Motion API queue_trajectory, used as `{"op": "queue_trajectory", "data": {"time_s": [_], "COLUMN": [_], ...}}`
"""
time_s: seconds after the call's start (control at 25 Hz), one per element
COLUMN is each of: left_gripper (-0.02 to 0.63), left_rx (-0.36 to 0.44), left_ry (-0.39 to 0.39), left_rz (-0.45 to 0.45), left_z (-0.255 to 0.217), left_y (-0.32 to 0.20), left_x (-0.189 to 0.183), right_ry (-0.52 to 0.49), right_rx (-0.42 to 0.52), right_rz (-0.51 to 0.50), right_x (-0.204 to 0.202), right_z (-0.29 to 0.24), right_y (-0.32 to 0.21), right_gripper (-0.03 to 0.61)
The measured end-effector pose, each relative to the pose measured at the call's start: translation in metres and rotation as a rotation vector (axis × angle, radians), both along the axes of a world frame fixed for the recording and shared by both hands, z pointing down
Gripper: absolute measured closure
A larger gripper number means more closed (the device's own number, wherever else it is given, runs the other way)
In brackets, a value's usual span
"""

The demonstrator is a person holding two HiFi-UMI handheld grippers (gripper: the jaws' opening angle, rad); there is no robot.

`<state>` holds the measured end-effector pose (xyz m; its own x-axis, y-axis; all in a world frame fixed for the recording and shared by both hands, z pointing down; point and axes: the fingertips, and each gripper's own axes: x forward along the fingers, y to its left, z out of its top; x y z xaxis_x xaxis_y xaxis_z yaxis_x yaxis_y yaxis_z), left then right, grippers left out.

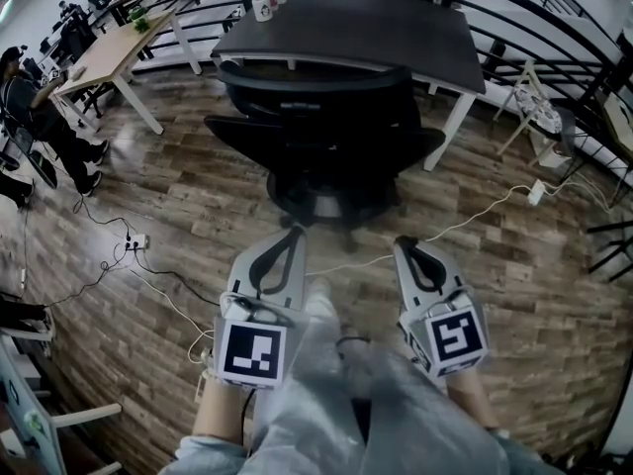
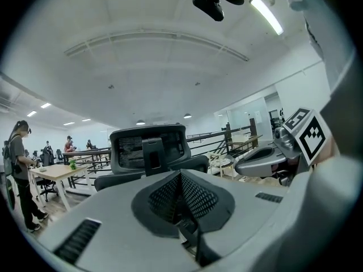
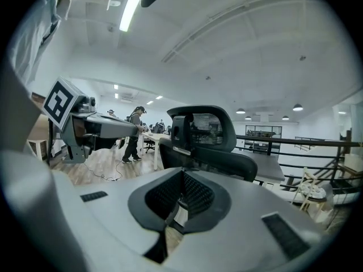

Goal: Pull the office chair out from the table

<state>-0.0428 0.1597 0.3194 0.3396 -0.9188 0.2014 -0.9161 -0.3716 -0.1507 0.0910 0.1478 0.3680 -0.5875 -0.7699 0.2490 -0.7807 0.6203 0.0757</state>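
Note:
A black office chair (image 1: 331, 132) stands tucked against the dark table (image 1: 396, 33), its back toward me. Its headrest and backrest show in the left gripper view (image 2: 148, 149) and in the right gripper view (image 3: 204, 135). My left gripper (image 1: 294, 232) and right gripper (image 1: 404, 242) hang side by side just short of the chair's base, both shut with nothing between the jaws. Neither touches the chair. The right gripper (image 2: 266, 160) shows from the left gripper view, and the left gripper (image 3: 96, 129) from the right gripper view.
White and black cables (image 1: 129, 255) run over the wooden floor left and right of me. A light wooden desk (image 1: 109, 52) with seated people (image 1: 40, 117) stands at the left. A black railing (image 1: 554, 28) curves behind the table, with a small white stool (image 1: 539, 112) at the right.

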Motion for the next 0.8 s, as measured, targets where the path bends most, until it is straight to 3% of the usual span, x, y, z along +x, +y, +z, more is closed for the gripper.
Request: {"op": "queue_trajectory", "data": {"time_s": [0.8], "left_gripper": [0.607], "left_rx": [0.016], "left_ry": [-0.008], "left_rz": [0.026], "left_z": [-0.003], "left_y": [0.002], "left_x": [0.014], "right_ry": [0.006], "right_rx": [0.014], "right_rz": [0.005], "right_x": [0.011], "right_z": [-0.002], "right_y": [0.003], "right_gripper": [0.575]}}
